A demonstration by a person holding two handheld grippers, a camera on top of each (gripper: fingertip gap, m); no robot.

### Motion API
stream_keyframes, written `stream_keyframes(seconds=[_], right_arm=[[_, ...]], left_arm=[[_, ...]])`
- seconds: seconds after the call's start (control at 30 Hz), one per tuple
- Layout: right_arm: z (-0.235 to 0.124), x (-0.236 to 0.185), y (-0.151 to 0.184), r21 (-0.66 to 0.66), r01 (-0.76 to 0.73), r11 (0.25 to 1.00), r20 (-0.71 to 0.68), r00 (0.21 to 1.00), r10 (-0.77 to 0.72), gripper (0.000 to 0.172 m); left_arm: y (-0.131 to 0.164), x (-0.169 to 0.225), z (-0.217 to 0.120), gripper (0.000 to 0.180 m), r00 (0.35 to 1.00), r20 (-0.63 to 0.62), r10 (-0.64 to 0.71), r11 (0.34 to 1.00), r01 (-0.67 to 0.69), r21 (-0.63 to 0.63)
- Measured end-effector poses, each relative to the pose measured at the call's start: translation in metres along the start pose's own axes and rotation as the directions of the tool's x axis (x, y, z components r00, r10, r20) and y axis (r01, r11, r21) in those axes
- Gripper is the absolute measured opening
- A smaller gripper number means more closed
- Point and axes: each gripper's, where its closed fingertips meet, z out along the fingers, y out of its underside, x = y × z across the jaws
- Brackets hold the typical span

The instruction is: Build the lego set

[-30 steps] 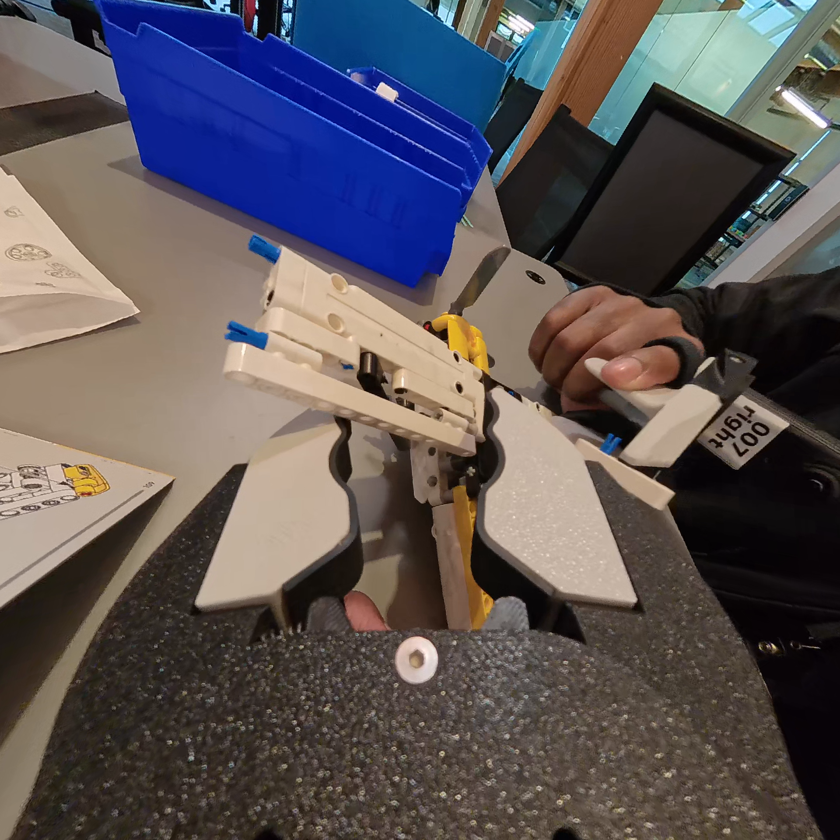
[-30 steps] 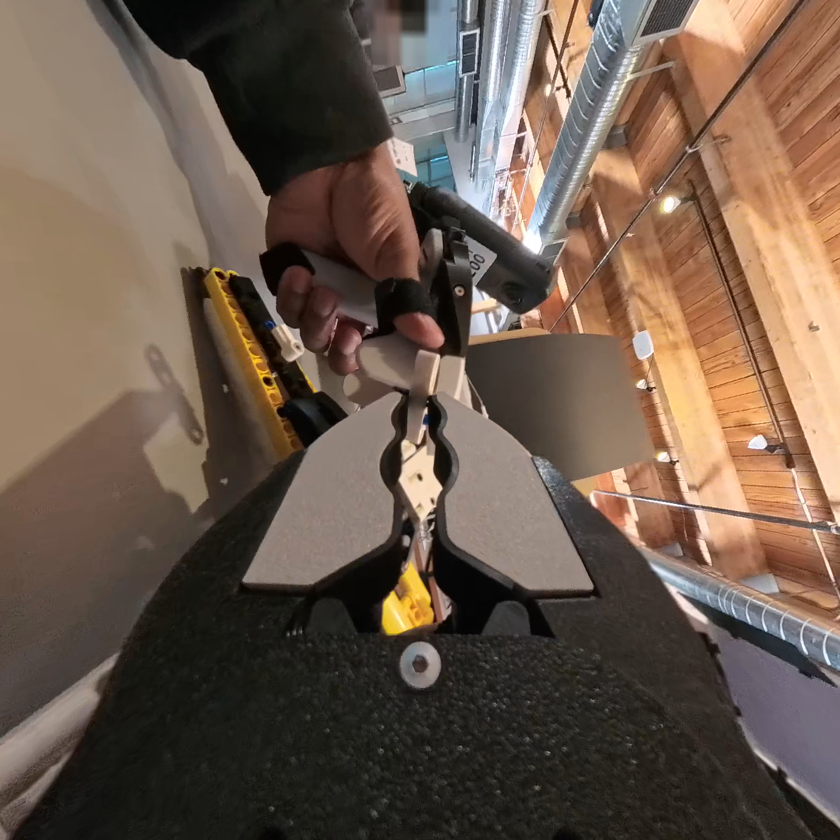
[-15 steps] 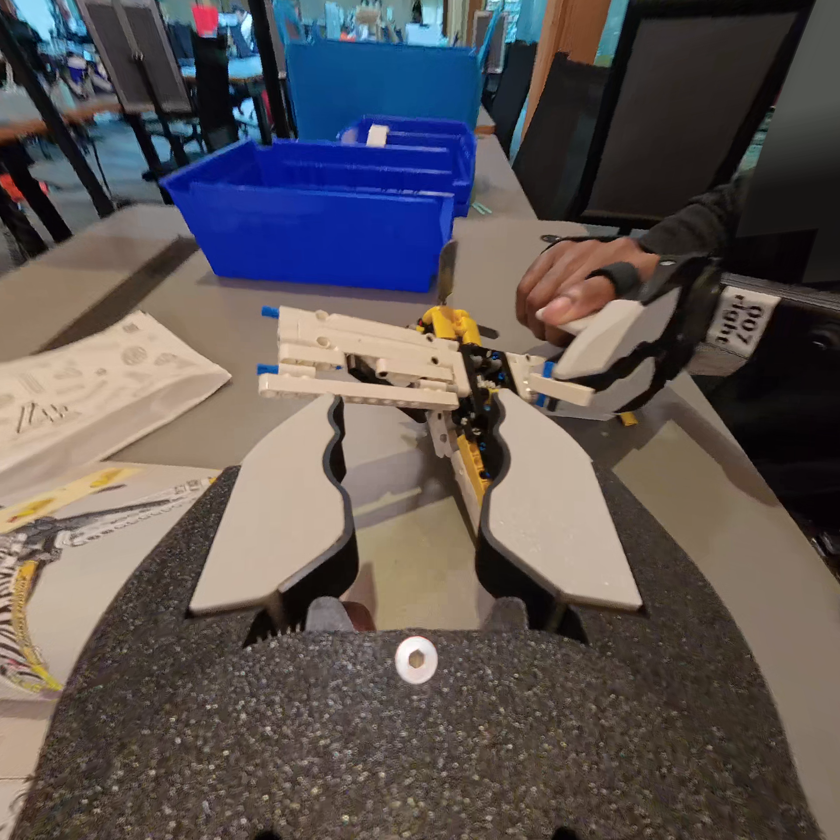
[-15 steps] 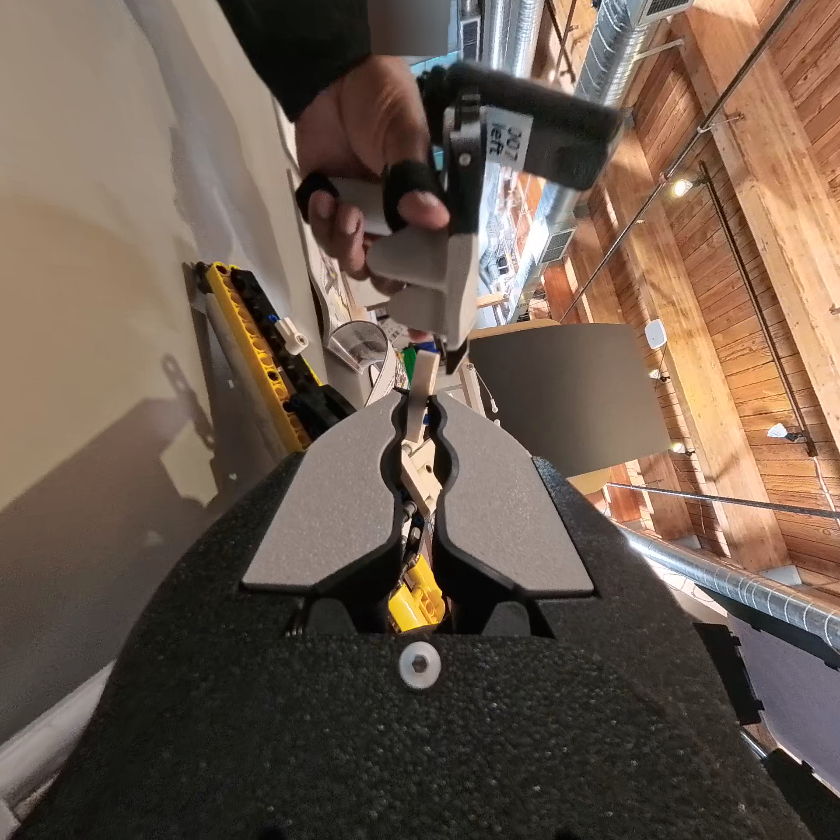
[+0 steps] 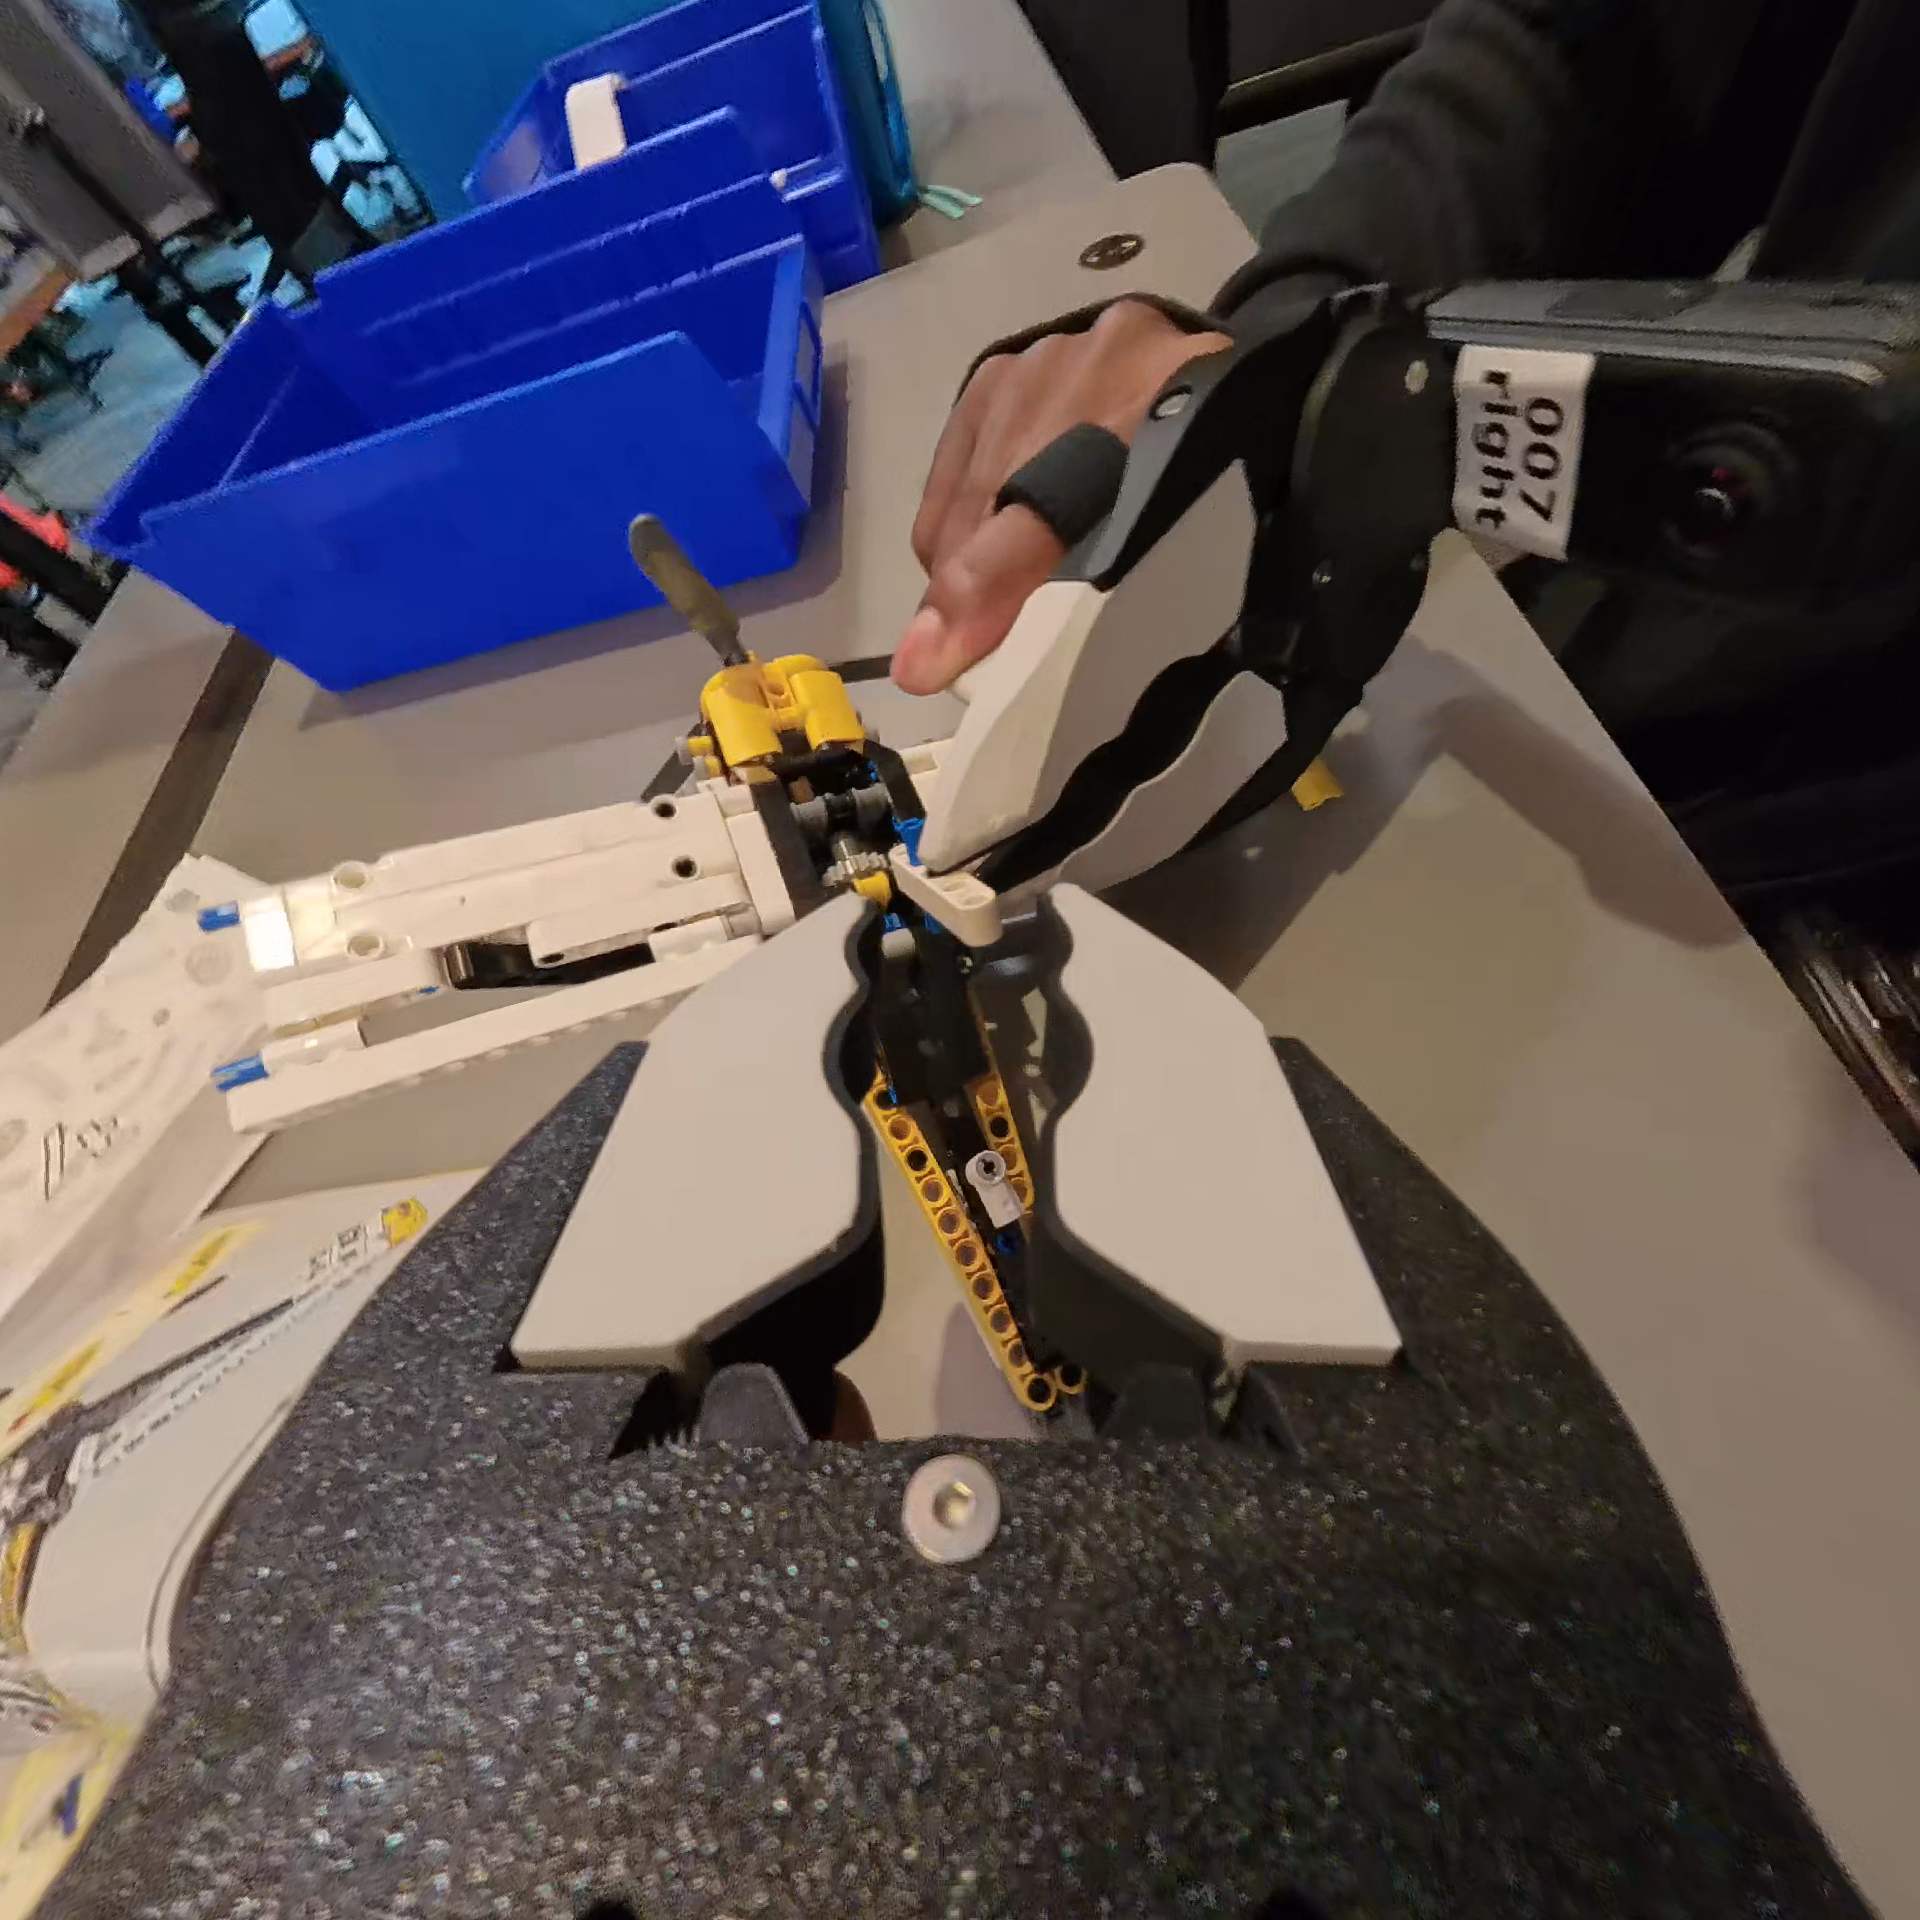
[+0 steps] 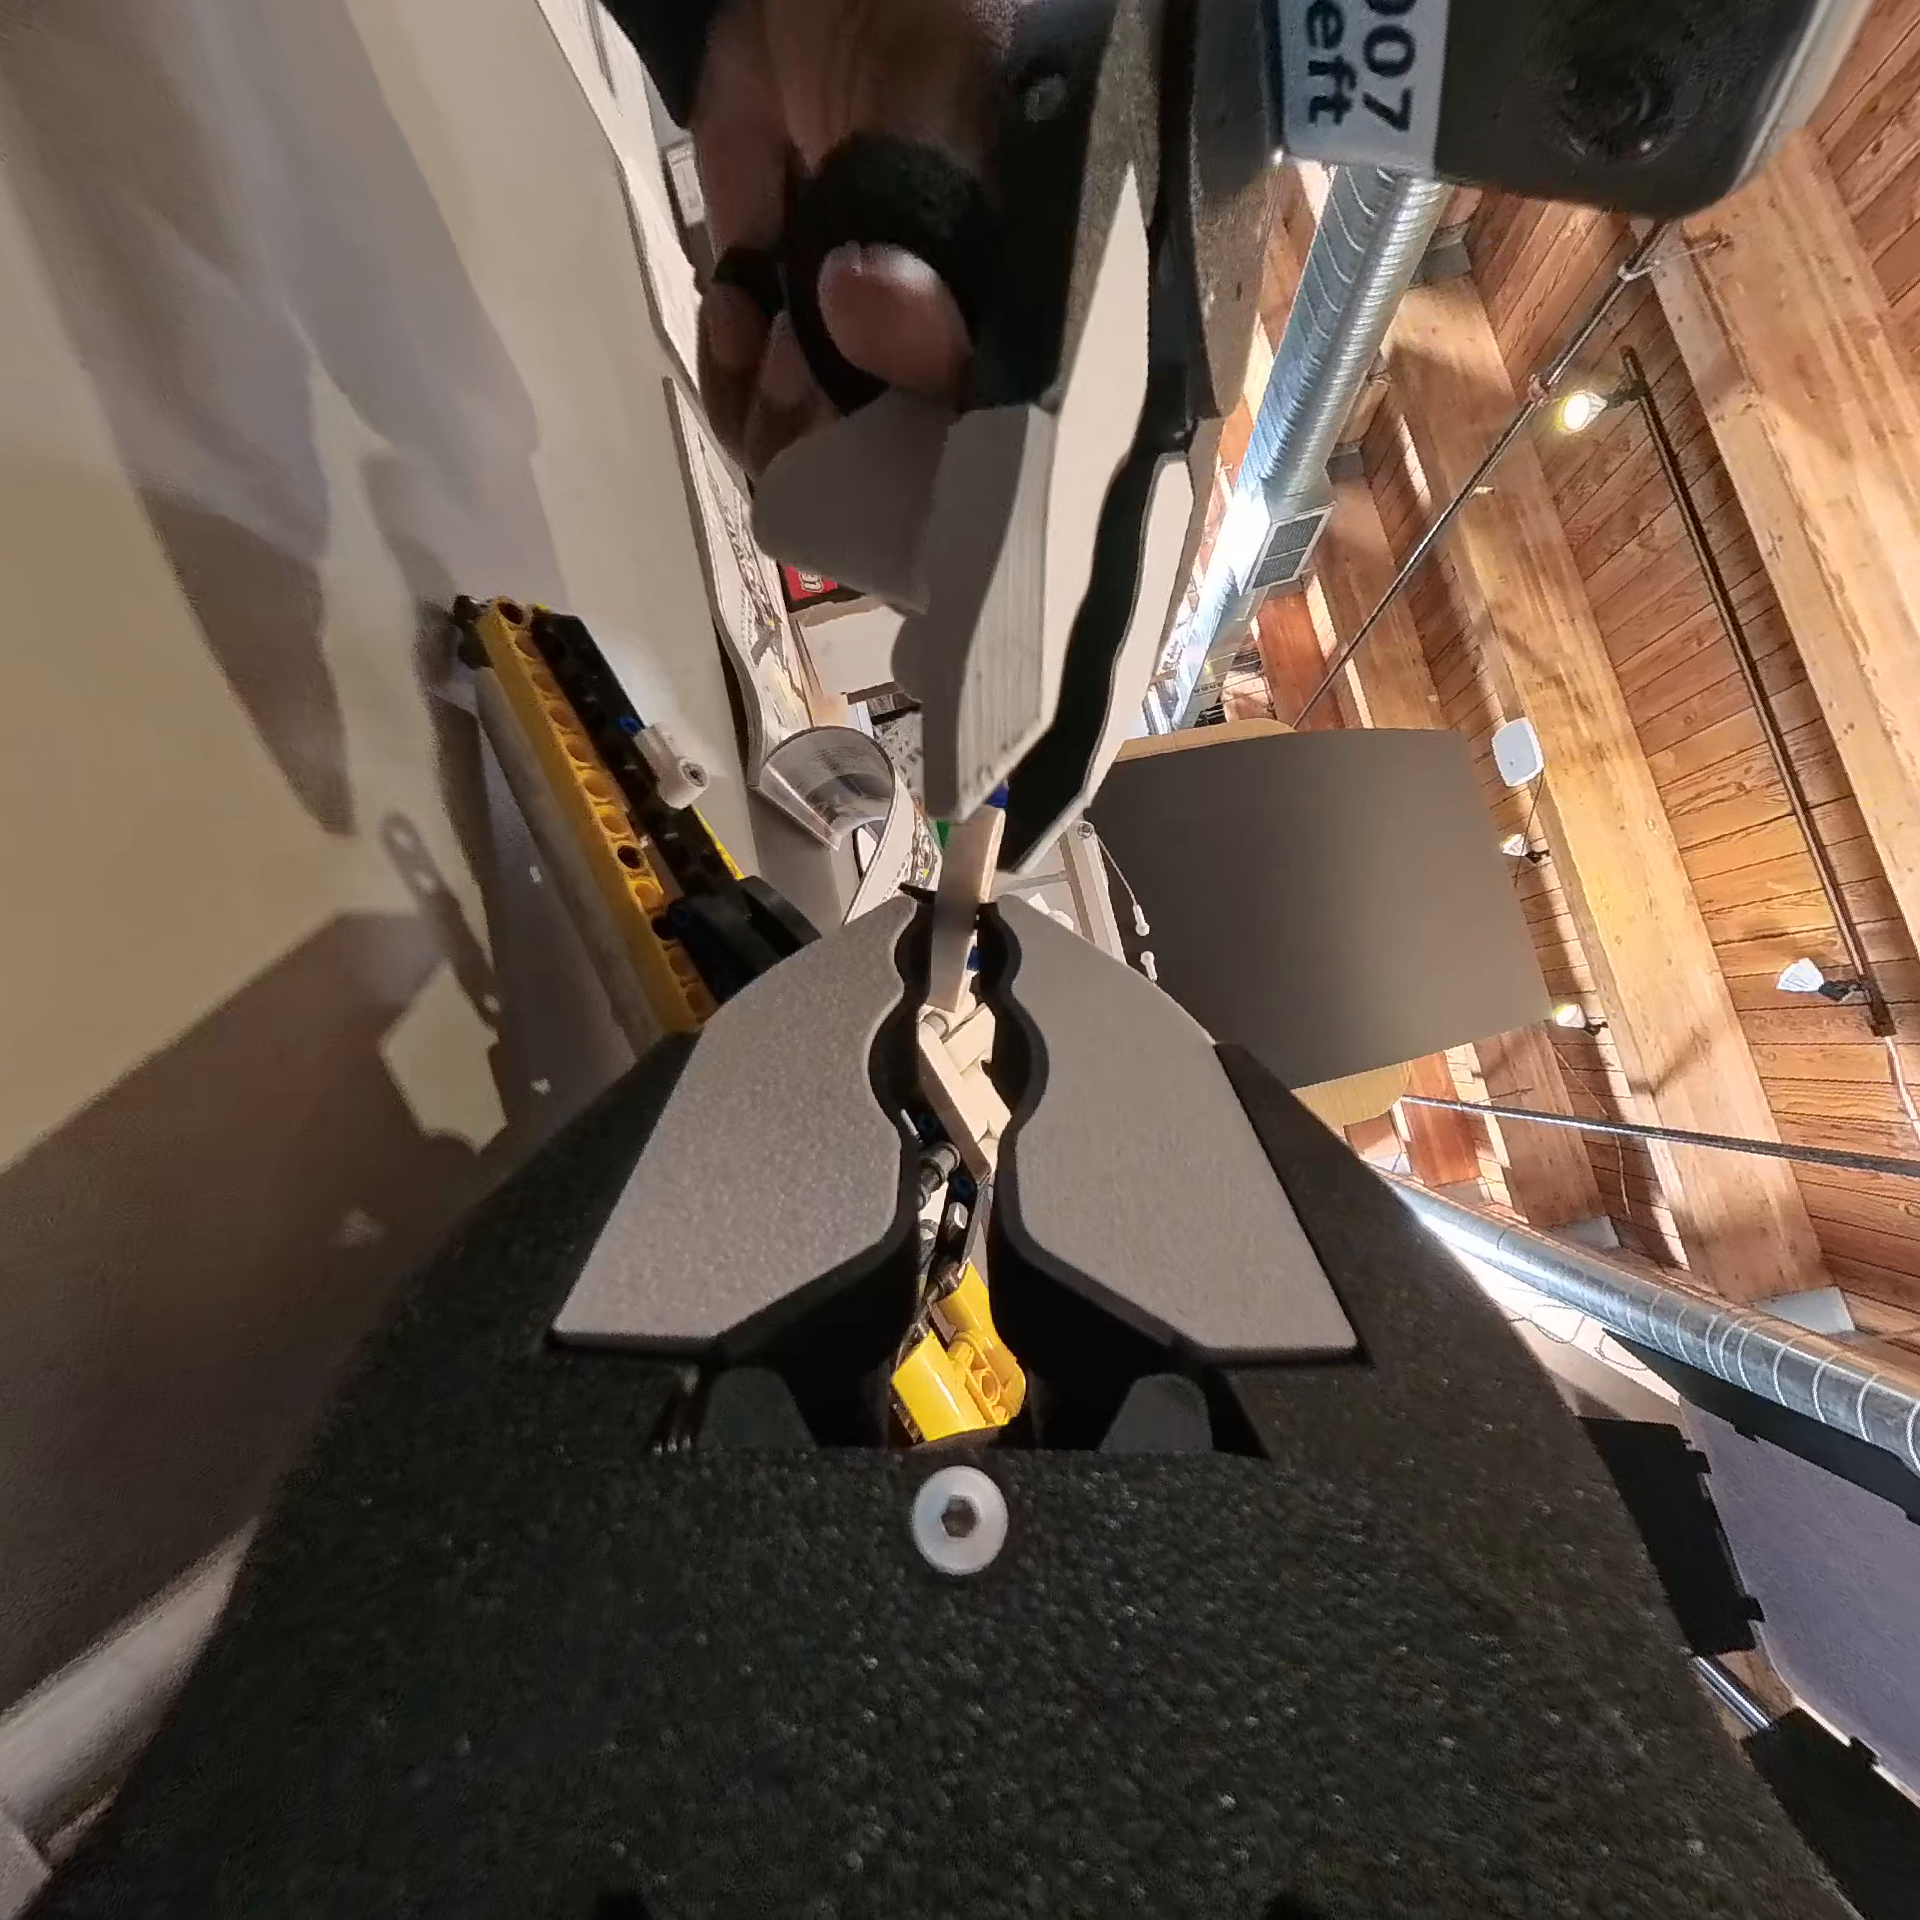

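Grey worktop (image 5: 1455, 1039) before the blue plastic bins (image 5: 499, 499): left gripper (image 5: 954, 930) fingers, wide a moment ago, now narrowed onto the white, yellow and black toy-brick model (image 5: 520, 883), right gripper (image 5: 940, 857) fingers pinching its small white beam (image 5: 956, 896).

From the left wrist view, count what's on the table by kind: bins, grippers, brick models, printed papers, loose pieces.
Blue bins: 2
Grippers: 2
Brick model: 1
Printed papers: 2
Loose yellow piece: 1
Total: 8
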Motion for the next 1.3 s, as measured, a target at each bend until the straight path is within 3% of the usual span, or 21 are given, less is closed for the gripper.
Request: stream_keyframes(seconds=[0.27,0.37,0.6,0.73,0.93,1.07,1.3], right_arm=[[0.000,-0.001,0.000,-0.003,0.023,1.000,-0.002,1.000,-0.023,0.008],[0.000,-0.002,-0.001,0.000,0.030,1.000,0.000,1.000,-0.030,0.008],[-0.001,-0.002,-0.001,-0.001,0.036,0.999,-0.007,0.999,-0.036,0.008],[-0.001,0.001,-0.001,-0.004,0.054,0.999,-0.039,0.998,-0.054,0.006],[-0.002,0.006,0.000,-0.025,0.079,0.997,-0.085,0.993,-0.080,0.005],[-0.002,0.009,0.001,-0.047,0.101,0.994,-0.115,0.988,-0.106,0.005],[-0.002,0.015,0.004,-0.085,0.112,0.990,-0.152,0.981,-0.124,0.007]], left_arm=[[0.002,0.001,0.006,0.022,0.973,0.088,-0.212,0.977,0.214,-0.016],[0.000,0.002,0.006,0.010,0.961,0.119,-0.248,0.969,0.247,0.019],[0.002,-0.003,0.005,0.007,0.916,0.125,-0.382,0.924,0.374,0.084],[0.000,-0.007,0.004,0.007,0.818,0.014,-0.575,0.808,0.565,0.165],[-0.001,-0.014,0.004,0.007,0.606,-0.166,-0.777,0.563,0.789,0.244],[-0.006,-0.019,0.001,0.007,0.481,-0.264,-0.836,0.410,0.868,0.281],[-0.011,-0.028,-0.005,0.007,0.334,-0.369,-0.867,0.214,0.919,0.331]])
